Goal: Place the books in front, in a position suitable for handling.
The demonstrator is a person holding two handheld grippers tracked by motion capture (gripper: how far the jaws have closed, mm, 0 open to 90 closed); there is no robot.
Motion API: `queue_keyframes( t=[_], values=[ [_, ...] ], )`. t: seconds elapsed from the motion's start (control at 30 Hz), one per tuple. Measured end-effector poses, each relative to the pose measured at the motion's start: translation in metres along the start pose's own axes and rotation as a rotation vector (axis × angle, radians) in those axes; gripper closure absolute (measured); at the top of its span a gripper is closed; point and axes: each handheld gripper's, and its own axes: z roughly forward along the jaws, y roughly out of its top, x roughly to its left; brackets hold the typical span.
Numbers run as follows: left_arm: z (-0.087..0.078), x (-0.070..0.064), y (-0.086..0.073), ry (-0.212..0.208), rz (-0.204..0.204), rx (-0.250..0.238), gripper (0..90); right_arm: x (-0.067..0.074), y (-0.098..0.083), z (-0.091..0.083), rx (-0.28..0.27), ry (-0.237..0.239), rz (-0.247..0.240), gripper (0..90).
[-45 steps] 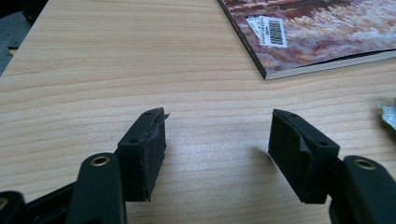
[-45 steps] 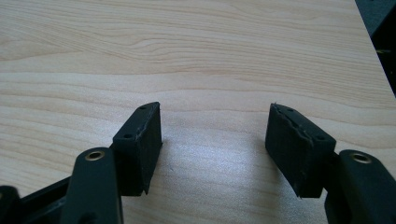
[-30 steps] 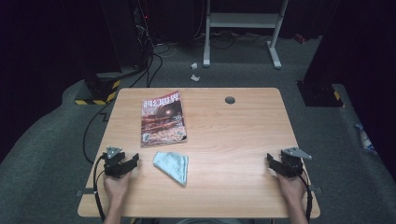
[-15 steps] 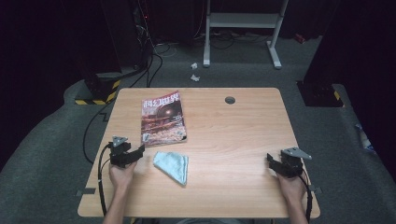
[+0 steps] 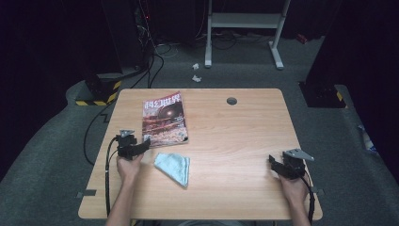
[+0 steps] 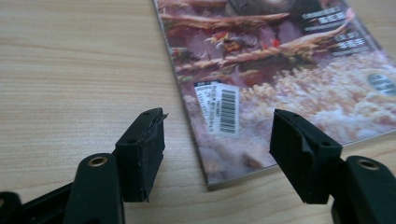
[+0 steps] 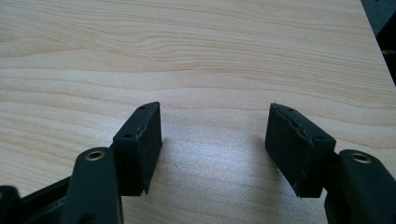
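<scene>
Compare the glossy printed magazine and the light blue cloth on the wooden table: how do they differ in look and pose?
The glossy printed magazine lies flat and rectangular, while the light blue cloth is folded into an uneven, roughly triangular shape. The magazine's cover is busy with reddish pictures and a barcode label; the cloth is plain. The magazine takes up more of the table than the cloth. Both rest on the wooden table, and no jaws touch either.

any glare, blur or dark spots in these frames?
High view: table evenly lit, surroundings nearly black. Left gripper view: magazine soft toward the top, barcode sharp. Right gripper view: pale sheen on the wood between the open jaws, soft shadows beside the pads.
</scene>
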Motion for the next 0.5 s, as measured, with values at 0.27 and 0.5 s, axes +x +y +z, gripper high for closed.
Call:
queue_keyframes(
  t=[0.27, 0.5],
  values=[
    [0.007, 0.000, -0.001, 0.000, -0.007, 0.004, 35.9, 0.000, 0.001, -0.001, 0.006, 0.022, -0.015, 40.8],
    [0.012, -0.002, -0.002, 0.001, 0.012, -0.001, 36.8, 0.000, 0.001, -0.001, 0.005, 0.021, -0.011, 40.8]
  ],
)
